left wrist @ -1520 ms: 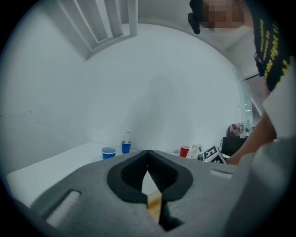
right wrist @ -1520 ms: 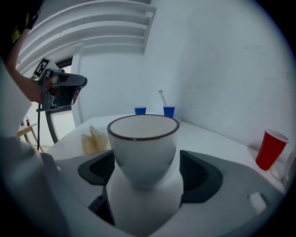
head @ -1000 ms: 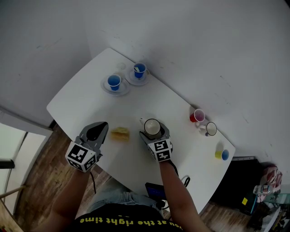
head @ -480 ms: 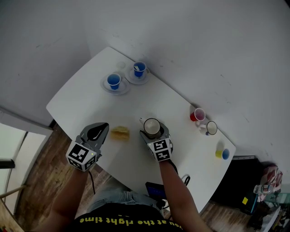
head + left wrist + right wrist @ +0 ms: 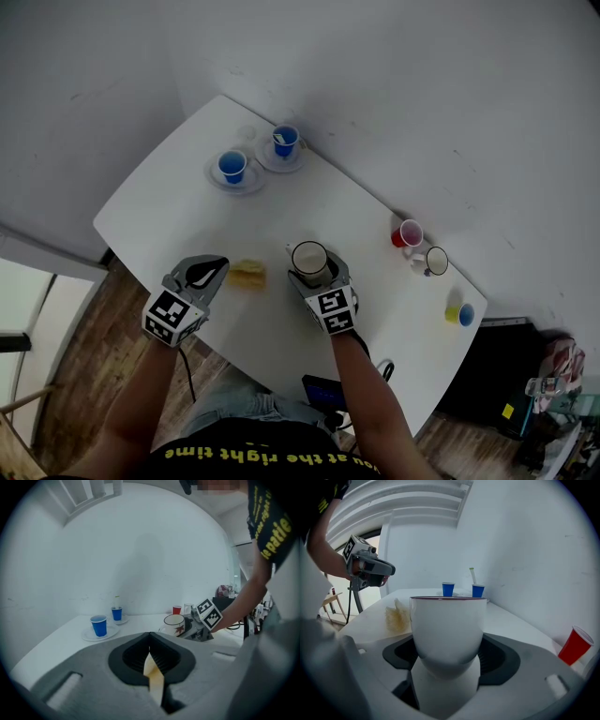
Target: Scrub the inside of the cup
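From where I stand the likeliest trouble is on the left side. The left gripper has its jaws pressed tight together and hangs just beside the yellow sponge, which lies loose on the counter. Only a sliver of yellow shows in the slit between the jaws, and I take that for the sponge beyond them, not something pinched. If it goes in closed like that, I'd expect it to shove the sponge along the counter instead of picking it up. The jaws have to part first. The other worry is the cup. The right gripper has just been closing, and its widely spread jaws now clasp the cup low on its rounded body. The cup looks like smooth glazed ware, so a hard scrubbing push inside could twist it in the pads or lever it over. It sits near the middle of the front edge of the counter, close to the person, so a slip could carry it off the side. The cup stands upright, its long axis vertical and its mouth open to the ceiling. Its handle seems to poke away from the gripper, toward the blue cups at the far end.
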A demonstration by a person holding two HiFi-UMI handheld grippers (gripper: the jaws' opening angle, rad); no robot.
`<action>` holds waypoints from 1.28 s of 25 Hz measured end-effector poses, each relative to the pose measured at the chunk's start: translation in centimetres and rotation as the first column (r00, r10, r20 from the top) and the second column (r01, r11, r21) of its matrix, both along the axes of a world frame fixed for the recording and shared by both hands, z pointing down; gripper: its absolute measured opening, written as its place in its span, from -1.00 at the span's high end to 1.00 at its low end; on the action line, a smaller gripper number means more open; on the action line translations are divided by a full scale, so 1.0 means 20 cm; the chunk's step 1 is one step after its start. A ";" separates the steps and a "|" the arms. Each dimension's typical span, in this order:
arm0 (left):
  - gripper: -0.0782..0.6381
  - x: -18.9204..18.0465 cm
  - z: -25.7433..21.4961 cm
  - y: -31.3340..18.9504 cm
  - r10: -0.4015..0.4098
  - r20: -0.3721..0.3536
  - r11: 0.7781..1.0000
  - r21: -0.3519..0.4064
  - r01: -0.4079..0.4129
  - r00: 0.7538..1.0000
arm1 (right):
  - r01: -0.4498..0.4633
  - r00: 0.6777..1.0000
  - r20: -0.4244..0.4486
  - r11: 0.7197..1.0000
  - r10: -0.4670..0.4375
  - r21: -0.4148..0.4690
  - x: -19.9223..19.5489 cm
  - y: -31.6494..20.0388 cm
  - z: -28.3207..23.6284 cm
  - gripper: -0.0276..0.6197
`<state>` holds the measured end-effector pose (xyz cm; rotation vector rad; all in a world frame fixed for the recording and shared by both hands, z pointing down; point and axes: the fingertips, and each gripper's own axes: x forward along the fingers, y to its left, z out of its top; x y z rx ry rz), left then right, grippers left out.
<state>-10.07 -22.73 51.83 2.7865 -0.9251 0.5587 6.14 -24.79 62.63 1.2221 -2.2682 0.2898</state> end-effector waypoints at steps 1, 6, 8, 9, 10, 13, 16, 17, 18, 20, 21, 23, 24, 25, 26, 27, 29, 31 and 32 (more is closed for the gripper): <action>0.78 0.00 0.00 0.00 0.002 0.001 1.000 0.001 -0.002 1.000 | -0.003 1.000 -0.002 1.000 0.003 0.003 0.01 0.00 0.00 -0.27; 0.78 0.01 0.02 0.02 0.041 0.051 0.999 0.017 -0.042 0.998 | -0.020 1.000 0.025 0.999 0.019 0.025 0.01 0.01 -0.06 -0.27; 0.78 0.02 0.05 0.03 0.075 0.082 0.997 0.015 -0.076 0.994 | -0.019 0.999 0.038 0.999 0.017 0.044 0.01 0.01 -0.09 -0.27; 0.78 0.03 0.06 0.04 0.094 0.092 0.995 0.008 -0.095 0.991 | -0.016 0.999 0.045 0.998 0.014 0.054 0.01 0.01 -0.11 -0.27; 0.73 0.04 0.08 0.05 0.114 0.096 0.993 -0.004 -0.114 0.989 | -0.014 0.999 0.052 0.998 0.010 0.063 0.01 0.01 -0.13 -0.27; 0.52 0.08 0.11 0.07 0.155 0.073 0.987 -0.050 -0.152 0.985 | -0.005 0.998 0.062 0.996 0.000 0.087 0.01 0.01 -0.18 -0.27; 0.42 0.09 0.16 0.08 0.171 0.100 0.984 -0.071 -0.165 0.980 | -0.007 0.997 0.078 0.994 -0.001 0.108 0.02 0.01 -0.23 -0.27; 0.36 0.09 0.18 0.09 0.184 0.123 0.981 -0.077 -0.176 0.975 | -0.009 0.996 0.086 0.993 -0.001 0.115 0.02 0.01 -0.25 -0.27; 0.31 0.10 0.20 0.09 0.200 0.146 0.978 -0.083 -0.190 0.969 | -0.010 0.996 0.093 0.992 -0.002 0.123 0.02 0.01 -0.27 -0.27; 0.24 0.11 0.24 0.11 0.234 0.186 0.971 -0.096 -0.219 0.954 | -0.007 0.995 0.102 0.990 -0.007 0.137 0.02 0.01 -0.31 -0.27; 0.23 0.12 0.26 0.11 0.247 0.204 0.968 -0.101 -0.231 0.947 | -0.004 0.994 0.105 0.990 -0.011 0.144 0.02 0.02 -0.33 -0.27; 0.23 0.12 0.30 0.12 0.272 0.251 0.962 -0.104 -0.253 0.929 | 0.001 0.993 0.117 0.988 -0.019 0.153 0.01 0.03 -0.36 -0.27; 0.21 0.13 0.33 0.12 0.285 0.283 0.958 -0.100 -0.267 0.916 | 0.004 0.991 0.129 0.988 -0.024 0.156 0.00 0.03 -0.37 -0.27; 0.17 0.13 0.35 0.12 0.298 0.317 0.955 -0.095 -0.283 0.900 | 0.006 0.990 0.140 0.987 -0.029 0.158 0.00 0.04 -0.39 -0.27; 0.12 0.14 0.37 0.12 0.309 0.350 0.951 -0.090 -0.297 0.884 | 0.010 0.988 0.149 0.987 -0.034 0.160 0.00 0.05 -0.40 -0.27; 0.05 0.15 0.39 0.12 0.318 0.380 0.947 -0.087 -0.309 0.869 | 0.014 0.988 0.152 0.987 -0.039 0.163 -0.01 0.05 -0.41 -0.27; -0.07 0.16 0.43 0.12 0.335 0.432 0.939 -0.080 -0.335 0.837 | 0.023 0.988 0.150 0.986 -0.048 0.167 -0.01 0.06 -0.43 -0.27; -0.13 0.17 0.47 0.13 0.363 0.483 0.925 -0.081 -0.372 0.797 | 0.029 0.988 0.148 0.985 -0.054 0.171 -0.01 0.07 -0.44 -0.27; -0.14 0.17 0.49 0.14 0.379 0.507 0.916 -0.085 -0.392 0.774 | 0.030 0.987 0.148 0.985 -0.056 0.173 -0.02 0.08 -0.45 -0.27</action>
